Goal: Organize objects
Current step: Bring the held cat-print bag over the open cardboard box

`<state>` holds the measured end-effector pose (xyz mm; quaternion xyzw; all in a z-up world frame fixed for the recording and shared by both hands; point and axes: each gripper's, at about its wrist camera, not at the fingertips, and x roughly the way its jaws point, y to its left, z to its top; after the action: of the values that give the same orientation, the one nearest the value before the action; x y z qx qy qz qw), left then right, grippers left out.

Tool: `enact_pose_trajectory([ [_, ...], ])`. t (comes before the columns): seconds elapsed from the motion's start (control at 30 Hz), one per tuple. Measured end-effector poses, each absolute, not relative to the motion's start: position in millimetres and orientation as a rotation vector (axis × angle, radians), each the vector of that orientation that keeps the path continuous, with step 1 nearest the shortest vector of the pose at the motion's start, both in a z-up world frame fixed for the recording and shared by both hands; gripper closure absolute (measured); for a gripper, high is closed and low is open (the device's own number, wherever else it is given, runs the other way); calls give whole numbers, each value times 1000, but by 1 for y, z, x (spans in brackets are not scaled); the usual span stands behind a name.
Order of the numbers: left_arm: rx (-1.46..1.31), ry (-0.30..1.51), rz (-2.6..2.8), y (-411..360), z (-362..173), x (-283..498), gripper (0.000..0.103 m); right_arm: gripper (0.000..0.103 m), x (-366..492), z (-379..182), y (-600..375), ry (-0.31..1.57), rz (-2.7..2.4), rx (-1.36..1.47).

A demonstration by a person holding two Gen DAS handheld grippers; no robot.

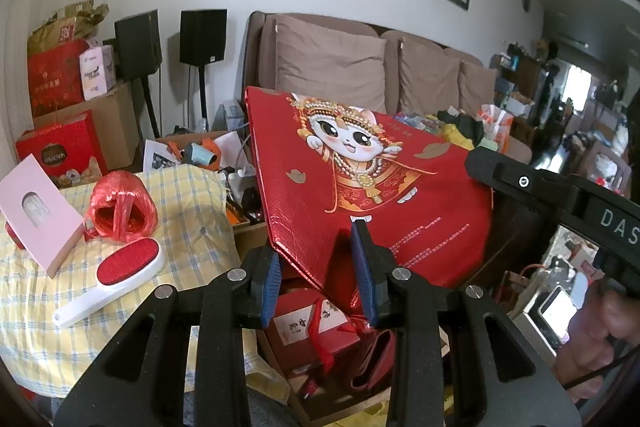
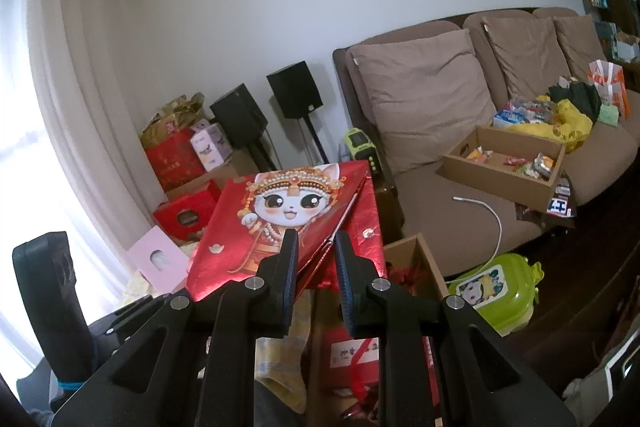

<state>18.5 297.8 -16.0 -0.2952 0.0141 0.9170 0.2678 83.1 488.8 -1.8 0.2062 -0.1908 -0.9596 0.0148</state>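
Red gift bag (image 1: 360, 187) with the cartoon cat is up in the air between both tools, over an open box (image 2: 416, 267) of red packages. Left gripper (image 1: 320, 279) clenched on its bottom corner, right gripper (image 2: 316, 267) clenched on the side fold. Two-point hold likely keeps it flat for folding or stowing. Lint brush (image 1: 120, 275) and red twine (image 1: 120, 211) wait on the checked cloth (image 1: 192, 195).

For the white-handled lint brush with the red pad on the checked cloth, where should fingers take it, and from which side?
Grip the white-handled lint brush across its narrow white handle, coming from above. It lies flat on the yellow checked cloth, red pad up, so the slim handle probably fits between fingers better than the wide oval head, and its end points away from the red raffia ball.
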Motion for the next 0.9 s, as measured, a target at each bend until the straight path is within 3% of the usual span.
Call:
enact_pose_trajectory([
  [0.9, -895, 76, 2459, 307, -52, -3, 73, 84, 60, -37, 497, -638, -2954, 784],
])
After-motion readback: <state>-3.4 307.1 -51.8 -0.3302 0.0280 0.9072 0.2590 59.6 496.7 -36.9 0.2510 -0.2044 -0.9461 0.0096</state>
